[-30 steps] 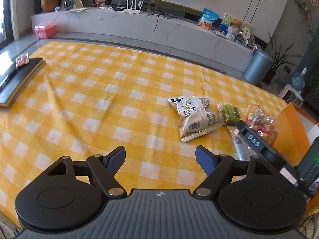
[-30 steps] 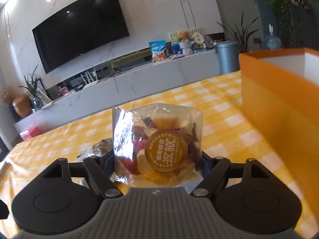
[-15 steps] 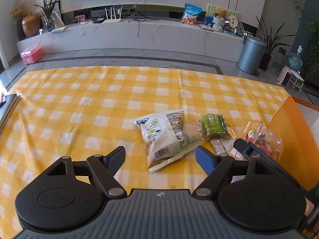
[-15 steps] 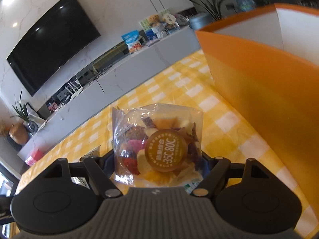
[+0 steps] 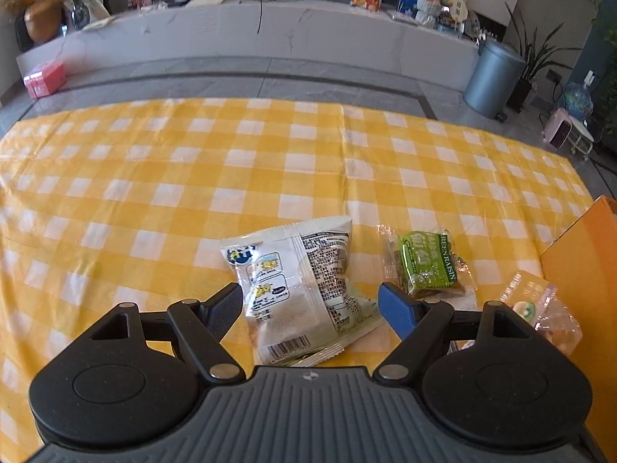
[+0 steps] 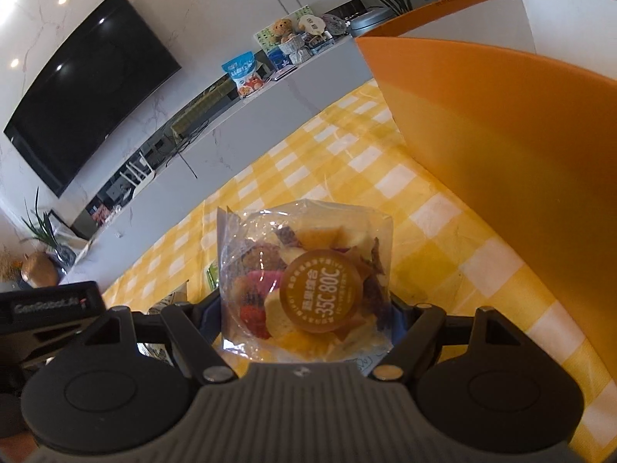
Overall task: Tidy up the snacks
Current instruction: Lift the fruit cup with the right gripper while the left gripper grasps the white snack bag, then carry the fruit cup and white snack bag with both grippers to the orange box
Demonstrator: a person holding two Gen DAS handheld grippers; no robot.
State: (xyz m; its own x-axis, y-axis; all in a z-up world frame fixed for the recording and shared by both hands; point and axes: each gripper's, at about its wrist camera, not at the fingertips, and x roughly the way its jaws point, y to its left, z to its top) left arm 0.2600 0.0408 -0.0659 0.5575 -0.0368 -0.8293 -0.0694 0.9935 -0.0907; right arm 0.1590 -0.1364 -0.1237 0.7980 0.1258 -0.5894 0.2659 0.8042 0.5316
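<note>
My right gripper (image 6: 306, 301) is shut on a clear dried-fruit bag (image 6: 304, 281) with a round brown label, held upright above the checked cloth beside the orange box (image 6: 501, 146). That same dried-fruit bag (image 5: 543, 308) shows at the right of the left wrist view. My left gripper (image 5: 310, 301) is open and hovers over a white snack packet (image 5: 300, 285), which lies flat between its fingers without touching the pads. A green raisin pack (image 5: 428, 262) lies just right of it.
The yellow checked tablecloth (image 5: 193, 177) covers the table. The orange box wall (image 5: 582, 254) stands at the right edge. The left gripper's body (image 6: 50, 308) shows at the left of the right wrist view. Beyond the table are a grey bin (image 5: 491, 77) and a TV bench (image 5: 270, 27).
The left gripper has moved right and lower, bringing the white packet from ahead to between its open fingers. The right gripper has rolled with the dried-fruit bag and stands closer to the orange box.
</note>
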